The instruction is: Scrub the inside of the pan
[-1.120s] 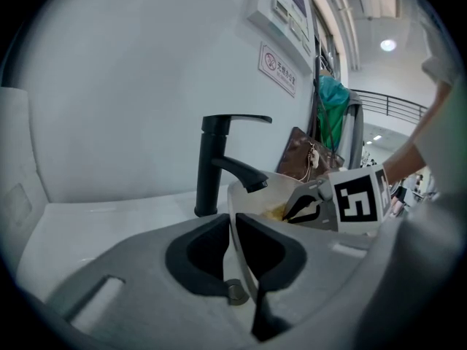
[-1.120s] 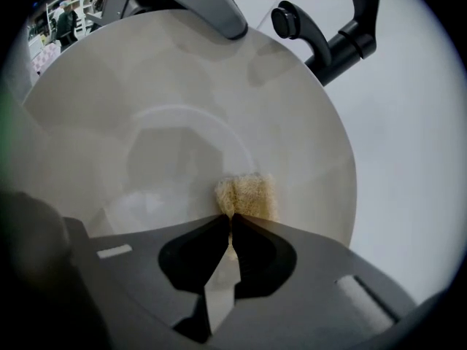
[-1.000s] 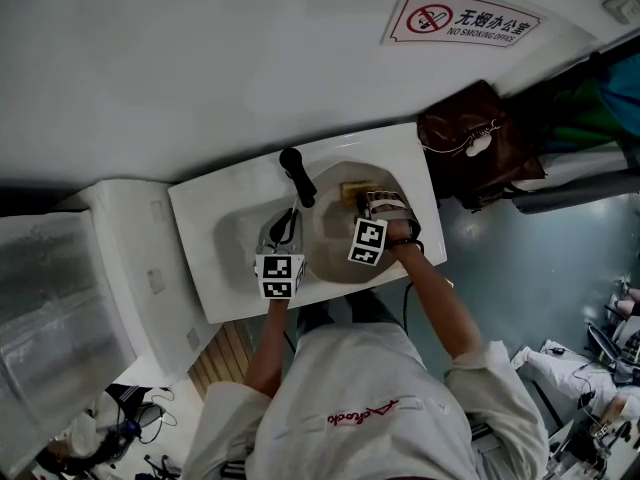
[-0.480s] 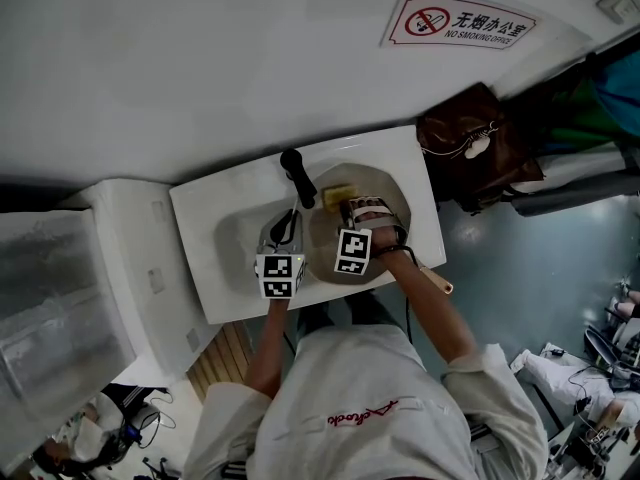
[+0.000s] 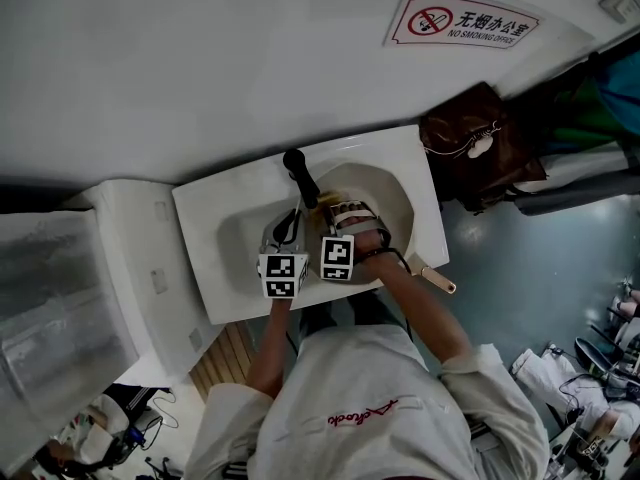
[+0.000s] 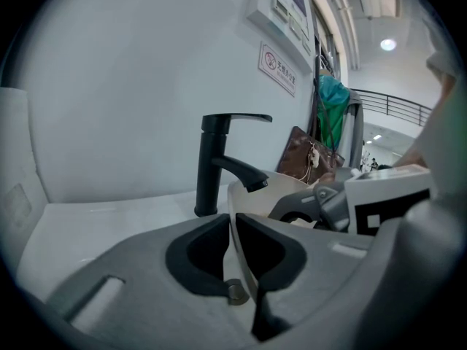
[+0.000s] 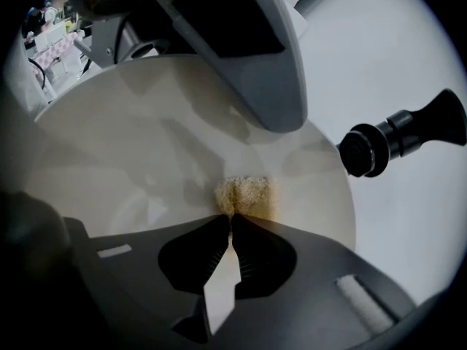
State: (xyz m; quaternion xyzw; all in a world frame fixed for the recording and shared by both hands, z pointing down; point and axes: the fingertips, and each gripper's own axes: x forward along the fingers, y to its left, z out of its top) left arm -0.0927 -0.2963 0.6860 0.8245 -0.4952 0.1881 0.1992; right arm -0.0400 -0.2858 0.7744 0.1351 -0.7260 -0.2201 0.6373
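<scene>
The round cream-coloured pan (image 5: 385,193) lies in the bowl of the white ceramic washbasin (image 5: 210,218), and what looks to be its handle (image 5: 435,280) juts past the basin's front edge toward 4 o'clock in the head view. On the pan's inner floor sits a small yellowish scrubbing sponge (image 7: 244,195), pinched at its near edge by the right tool (image 7: 231,228). The jaws are drawn in almost to touching on it, so the pad can be pushed flat against the surface rather than slide loose. The left tool (image 6: 232,221) comes in at the pan's 9 o'clock side, with its jaws closed down on the thin upright rim, which runs between them in the left gripper view. That grip probably serves to stop the pan from turning or skating in the basin under the scrubbing. The two tools stand just beside each other in the head view, so the bracing point is near the place being worked. The matte black lever faucet (image 5: 300,176) rises at the pan's 11 o'clock, its spout reaching over the rim, and no water can be seen running. The scrubbing looks to be under way, with much of the pale interior left to cover.
</scene>
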